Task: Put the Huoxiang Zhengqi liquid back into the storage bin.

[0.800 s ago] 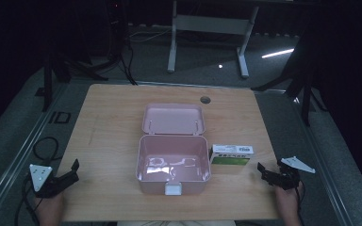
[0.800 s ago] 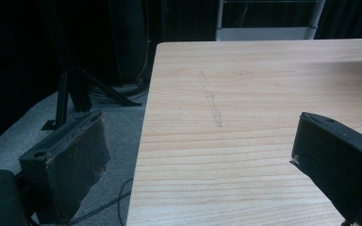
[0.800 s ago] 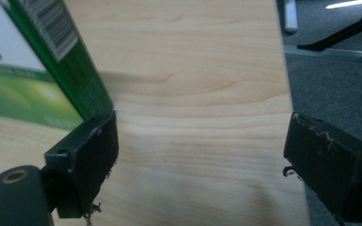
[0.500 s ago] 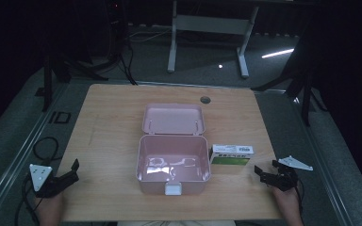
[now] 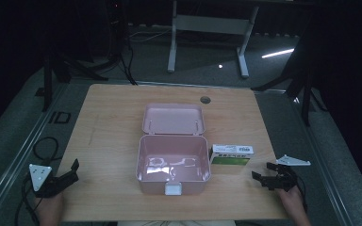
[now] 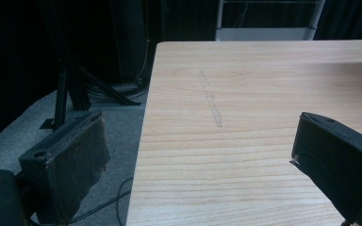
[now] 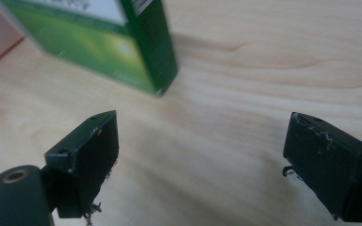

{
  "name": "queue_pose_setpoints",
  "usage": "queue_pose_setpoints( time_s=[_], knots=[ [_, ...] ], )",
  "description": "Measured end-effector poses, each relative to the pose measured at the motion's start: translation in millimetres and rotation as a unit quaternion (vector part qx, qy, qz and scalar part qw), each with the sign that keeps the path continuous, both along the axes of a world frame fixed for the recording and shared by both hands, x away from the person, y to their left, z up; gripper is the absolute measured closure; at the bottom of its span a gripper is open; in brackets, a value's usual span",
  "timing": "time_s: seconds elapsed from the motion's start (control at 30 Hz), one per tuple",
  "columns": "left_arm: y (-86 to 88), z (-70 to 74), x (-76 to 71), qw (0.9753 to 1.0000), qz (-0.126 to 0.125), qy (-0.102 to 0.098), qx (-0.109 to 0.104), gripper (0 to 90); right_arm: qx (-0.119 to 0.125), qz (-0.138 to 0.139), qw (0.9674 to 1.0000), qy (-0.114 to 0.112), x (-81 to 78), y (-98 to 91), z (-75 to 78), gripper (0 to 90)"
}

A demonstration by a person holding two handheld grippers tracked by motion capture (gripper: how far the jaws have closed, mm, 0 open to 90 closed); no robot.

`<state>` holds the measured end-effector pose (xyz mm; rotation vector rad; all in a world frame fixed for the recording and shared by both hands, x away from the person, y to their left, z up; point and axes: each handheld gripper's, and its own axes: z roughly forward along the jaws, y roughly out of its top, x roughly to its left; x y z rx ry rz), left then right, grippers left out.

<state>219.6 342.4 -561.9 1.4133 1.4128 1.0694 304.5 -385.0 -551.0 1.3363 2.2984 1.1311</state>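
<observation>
High view shows our right gripper wide, empty, aimed at the green box beside the open pink case on the counter — left gripper wide, idle

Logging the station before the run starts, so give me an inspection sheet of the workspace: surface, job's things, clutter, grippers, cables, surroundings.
Surface: wooden table, faint scuff line, round hole near the far edge.
Job's things: pink box open, lid laid back; green carton lying to its right.
Clutter: nothing seen.
Grippers: left gripper open at the near left corner; right gripper open, empty, pointing at the carton.
Cables: one loops on the floor by the left gripper.
Surroundings: dark room, grey floor, white frame beyond the table.
</observation>
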Motion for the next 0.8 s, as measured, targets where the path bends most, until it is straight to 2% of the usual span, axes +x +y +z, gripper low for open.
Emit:
queue_pose_setpoints(
  time_s=[0.03,0.07,0.1,0.17,0.23,0.27,0.3,0.33,0.37,0.4,0.47,0.5,0.53,0.57,0.6,0.63,0.67,0.73,0.77,0.8],
  knots=[
    [-0.1,0.0,0.1,1.0000,0.000,0.000,0.000,4.5,-0.012,0.014,0.9998,0.008,0.4,1.6,0.0,10.6],
    [-0.1,0.0,0.1,1.0000,0.000,0.000,0.001,4.5,-0.012,0.014,0.9998,0.008,0.4,1.6,0.0,10.6],
    [-0.1,0.0,0.2,1.0000,0.001,0.001,0.000,4.5,-0.023,0.031,0.9991,0.017,1.0,3.3,0.4,10.6],
    [0.0,0.1,0.2,1.0000,0.000,0.001,0.000,4.5,-0.056,0.074,0.9952,0.031,1.6,9.1,6.9,10.6],
    [-0.1,0.1,0.3,1.0000,0.000,0.001,0.001,4.5,-0.071,0.100,0.9918,0.038,2.2,12.4,13.4,10.7],
    [-0.2,0.1,0.3,1.0000,0.000,0.001,0.001,4.5,-0.071,0.100,0.9918,0.038,2.2,12.4,13.4,10.7],
    [-0.1,0.1,0.2,1.0000,0.000,0.001,0.001,4.5,-0.086,0.118,0.9884,0.044,3.7,15.0,19.3,10.7],
    [-0.1,0.1,0.3,1.0000,0.000,0.001,0.000,4.5,-0.086,0.118,0.9884,0.044,3.7,15.0,19.3,10.7],
    [-0.1,0.1,0.2,1.0000,0.000,0.001,0.001,4.5,-0.093,0.126,0.9865,0.047,4.2,16.2,21.9,10.7],
    [-0.2,0.0,0.1,1.0000,0.000,0.000,0.001,4.5,-0.110,0.147,0.9812,0.058,5.7,19.2,25.9,12.6],
    [-0.2,0.1,0.1,1.0000,-0.002,0.000,0.002,4.5,-0.124,0.162,0.9768,0.065,6.4,21.8,27.7,12.6],
    [-0.2,0.1,0.1,1.0000,-0.002,0.000,0.002,4.5,-0.124,0.162,0.9768,0.065,6.4,21.8,27.7,12.6],
    [-0.3,0.1,0.1,1.0000,-0.002,0.000,0.002,4.5,-0.139,0.175,0.9725,0.067,6.3,25.6,29.4,12.8],
    [-0.3,0.1,0.1,1.0000,-0.002,0.000,0.002,4.5,-0.139,0.175,0.9725,0.067,6.3,25.6,29.4,12.8],
    [-0.2,0.1,0.1,1.0000,-0.002,0.000,0.002,4.5,-0.150,0.187,0.9684,0.070,6.1,28.9,30.7,13.0],
    [-0.3,0.0,0.1,1.0000,-0.002,0.000,0.002,4.5,-0.157,0.193,0.9658,0.073,6.1,31.0,31.2,13.1],
    [-0.2,0.1,0.1,1.0000,-0.002,0.000,0.002,4.5,-0.157,0.193,0.9658,0.073,6.1,31.0,31.2,13.1],
    [-0.4,0.1,0.2,1.0000,-0.002,0.001,0.002,4.5,-0.173,0.203,0.9600,0.085,6.2,35.5,32.0,13.1],
    [-0.4,0.1,0.2,1.0000,-0.002,0.001,0.002,4.5,-0.173,0.203,0.9600,0.085,6.2,35.5,32.0,13.1],
    [-0.5,0.1,0.3,1.0000,-0.002,0.001,0.003,4.5,-0.181,0.209,0.9567,0.091,6.4,37.7,32.4,13.1]
  ],
)
